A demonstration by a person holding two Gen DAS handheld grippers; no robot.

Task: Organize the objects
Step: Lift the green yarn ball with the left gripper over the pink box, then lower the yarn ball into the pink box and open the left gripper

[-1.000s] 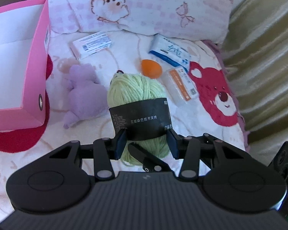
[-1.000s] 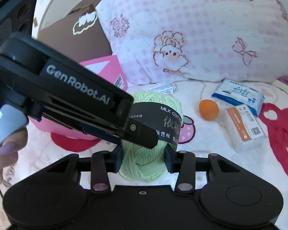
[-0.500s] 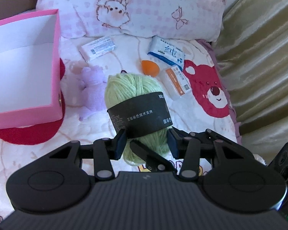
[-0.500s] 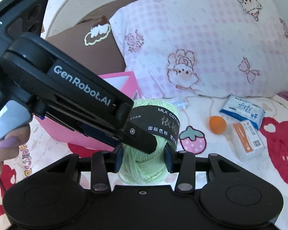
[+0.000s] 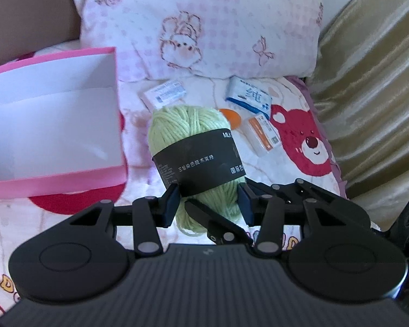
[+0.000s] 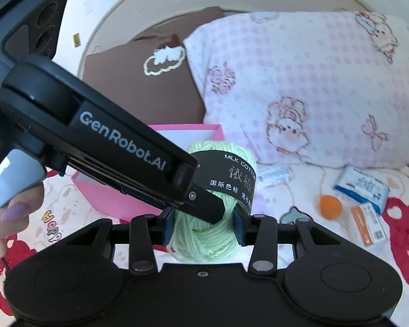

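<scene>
Left wrist view: a ball of green yarn with a black paper band is seen in the middle of the frame. It is pinched between both fingers of the left gripper, which is clamped on its lower part. The right gripper's fingers are seen poking in from the lower right, under the yarn.

A pink box with white inside is seen at the left of the frame, just beside the yarn. Behind the yarn, a small white packet is laid on the bed sheet. An orange ball is partly hidden by the yarn's right side. A blue and white tissue pack and an orange and white packet are laid to the right, near a red bear printed on the sheet. A pink checked pillow is spread across the top.

In the right wrist view, the yarn is also squeezed by the right gripper at the lower middle. Much of the left half is blocked by the body of the left gripper, which is crossed in front of the pink box. A brown pillow is seen at the upper middle.
</scene>
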